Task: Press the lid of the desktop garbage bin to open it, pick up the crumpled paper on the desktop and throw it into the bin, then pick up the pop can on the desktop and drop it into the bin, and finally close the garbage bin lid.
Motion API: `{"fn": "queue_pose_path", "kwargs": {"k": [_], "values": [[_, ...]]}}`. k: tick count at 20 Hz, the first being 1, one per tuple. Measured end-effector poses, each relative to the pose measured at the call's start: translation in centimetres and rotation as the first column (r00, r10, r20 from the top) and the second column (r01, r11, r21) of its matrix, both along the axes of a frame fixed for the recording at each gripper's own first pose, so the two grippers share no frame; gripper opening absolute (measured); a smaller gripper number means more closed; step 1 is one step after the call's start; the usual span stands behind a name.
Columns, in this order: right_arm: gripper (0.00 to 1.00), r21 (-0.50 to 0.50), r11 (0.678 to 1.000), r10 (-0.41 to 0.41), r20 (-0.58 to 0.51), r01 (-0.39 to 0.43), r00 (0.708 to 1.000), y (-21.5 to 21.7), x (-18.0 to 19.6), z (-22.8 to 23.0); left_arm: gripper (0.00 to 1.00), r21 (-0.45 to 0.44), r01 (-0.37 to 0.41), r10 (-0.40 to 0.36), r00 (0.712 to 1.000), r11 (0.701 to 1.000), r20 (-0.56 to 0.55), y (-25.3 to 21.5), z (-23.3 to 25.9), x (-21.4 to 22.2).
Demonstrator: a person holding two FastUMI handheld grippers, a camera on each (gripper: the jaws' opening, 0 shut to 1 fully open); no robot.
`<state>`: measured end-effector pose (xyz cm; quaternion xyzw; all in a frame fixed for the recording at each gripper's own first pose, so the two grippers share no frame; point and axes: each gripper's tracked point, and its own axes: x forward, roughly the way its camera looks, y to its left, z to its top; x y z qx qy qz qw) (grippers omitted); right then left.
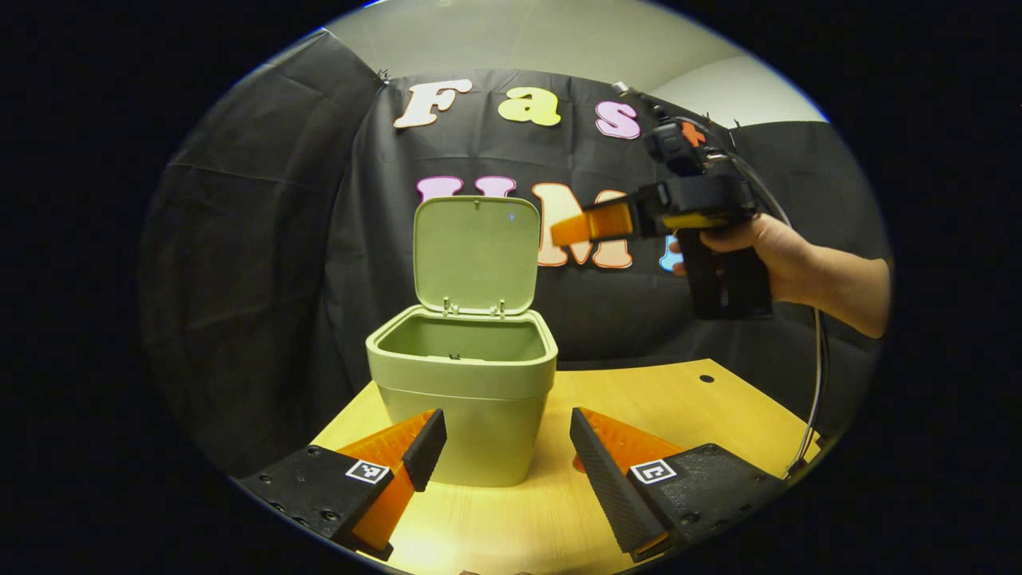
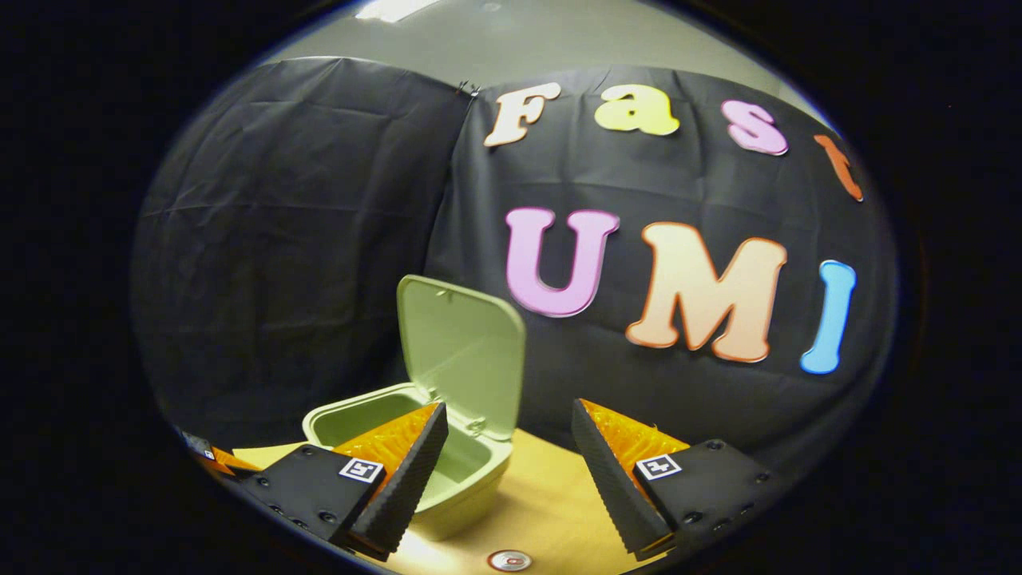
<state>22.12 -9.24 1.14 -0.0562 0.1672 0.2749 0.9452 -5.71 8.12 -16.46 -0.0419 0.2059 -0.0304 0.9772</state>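
Left gripper (image 1: 508, 447): my own tongs sit at the bottom of the left gripper view, spread wide with nothing between them, low over the table (image 1: 687, 415).
Right gripper (image 2: 508, 459): in its own view the fingers are also spread apart and empty, at the bottom of the frame. From the left gripper view I see this gripper (image 1: 571, 229) at right of centre, raised beside the lid and held by a hand (image 1: 758, 243); side-on I cannot tell its opening there, so I go by its own view.
Bin (image 1: 463, 391): it stands on the table at centre frame in the left gripper view, just beyond my left fingers; in the right gripper view the bin (image 2: 471, 471) lies lower left, partly behind the left finger.
Lid (image 1: 477, 255): swung up and standing open above the rear rim (also upright in the right gripper view (image 2: 463, 355)).
Inside of the bin: what I can see of it looks bare, but the bottom is hidden.
Paper and can: I cannot place either on the visible table.
Small round thing (image 2: 509, 561): at the bottom edge of the right gripper view, too small to name.
Progress: I judge the lid-opening done. With both grippers empty and no rubbish on the table, the drops may be done too, leaving the lid to close; I cannot confirm that.
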Motion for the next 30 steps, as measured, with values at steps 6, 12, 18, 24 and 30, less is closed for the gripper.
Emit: {"fn": "queue_pose_path", "kwargs": {"k": [6, 12, 18, 24, 30], "values": [[0.99, 0.018, 0.981, -0.196, 0.116, 0.195, 0.974, -10.1, -1.0, 2.2, 0.93, 0.014, 0.05, -0.05, 0.999, 0.999, -0.017, -2.6, -2.8, 1.1], [0.99, -0.006, 0.927, -0.367, 0.194, 0.375, 0.91, -18.7, -4.4, 0.8, 0.93, 0.039, 0.217, -0.215, 0.975, 0.975, -0.052, -7.8, -7.2, 2.0], [1.0, 0.008, 0.894, -0.441, 0.2, 0.449, 0.875, -22.3, -9.2, -3.0, 0.94, 0.023, 0.257, -0.254, 0.963, 0.966, -0.089, -11.0, -11.9, 3.6], [0.98, -0.019, 0.877, -0.458, 0.262, 0.479, 0.849, -24.1, -12.2, -6.0, 0.94, 0.04, 0.263, -0.255, 0.957, 0.964, -0.139, -13.7, -17.5, 4.8], [0.98, -0.054, 0.861, -0.488, 0.192, 0.506, 0.851, -25.7, -14.2, -9.9, 0.95, 0.062, 0.258, -0.246, 0.957, 0.964, -0.153, -15.3, -22.1, 6.9]]}}
